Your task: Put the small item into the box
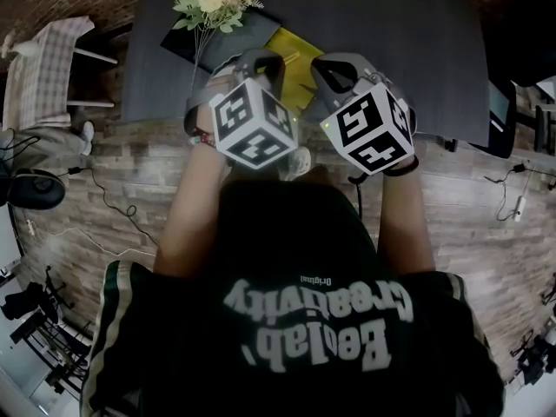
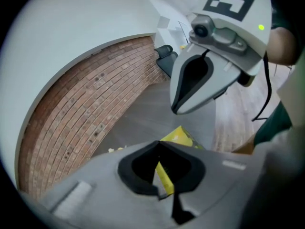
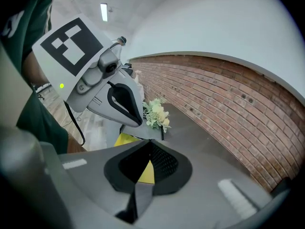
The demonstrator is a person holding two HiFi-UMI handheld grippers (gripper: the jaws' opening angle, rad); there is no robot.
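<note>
Both grippers are held close together above the near edge of a dark grey table [image 1: 391, 33]. My left gripper [image 1: 265, 61] [image 2: 159, 142] has its jaws closed tip to tip with nothing in them. My right gripper [image 1: 327, 68] [image 3: 150, 141] is shut too, and empty. A flat yellow item [image 1: 292, 45] [image 2: 181, 136] [image 3: 124, 140] lies on the table just beyond both tips. Behind it a dark flat box [image 1: 228, 35] carries a bunch of pale flowers [image 1: 208, 0] [image 3: 156, 113]. I cannot make out a separate small item.
A chair draped in checked cloth [image 1: 42, 68] stands left of the table. Cables [image 1: 104, 200] and dark equipment [image 1: 35, 188] lie on the wooden floor. A brick wall [image 3: 228, 99] runs behind the table. The person's torso in a dark shirt [image 1: 304, 320] fills the lower head view.
</note>
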